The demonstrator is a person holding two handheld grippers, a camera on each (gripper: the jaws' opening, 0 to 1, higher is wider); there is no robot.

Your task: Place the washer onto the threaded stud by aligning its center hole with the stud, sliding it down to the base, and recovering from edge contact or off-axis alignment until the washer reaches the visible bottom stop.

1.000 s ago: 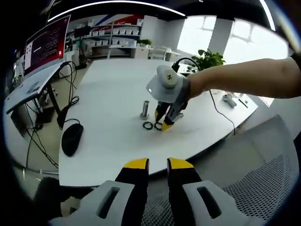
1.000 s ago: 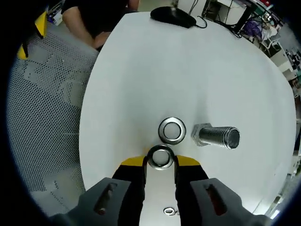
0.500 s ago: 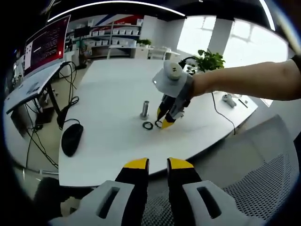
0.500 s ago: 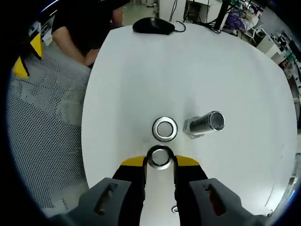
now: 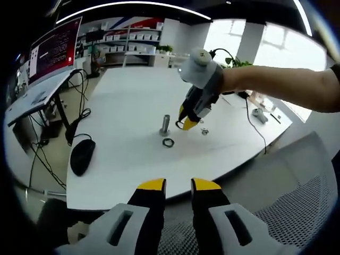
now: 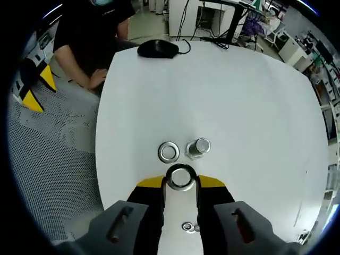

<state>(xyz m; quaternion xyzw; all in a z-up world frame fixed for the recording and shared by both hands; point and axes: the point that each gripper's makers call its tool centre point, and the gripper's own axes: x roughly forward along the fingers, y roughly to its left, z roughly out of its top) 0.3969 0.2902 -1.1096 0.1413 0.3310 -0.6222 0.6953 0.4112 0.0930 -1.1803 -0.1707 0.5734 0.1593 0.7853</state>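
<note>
Left view faces table (image 5: 122,106) from afar; right view looks down close

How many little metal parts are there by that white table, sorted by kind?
Washers: 2, one held in the right gripper, one lying on the table.
Threaded studs: 1, standing upright.
Small nuts: 1.
Total: 4.

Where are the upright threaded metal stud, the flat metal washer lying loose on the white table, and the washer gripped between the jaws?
upright threaded metal stud (image 6: 198,147), right gripper view, top face.
loose flat metal washer (image 6: 169,152), right gripper view, ring's rim.
gripped metal washer (image 6: 180,177), right gripper view, ring's upper rim.
</note>
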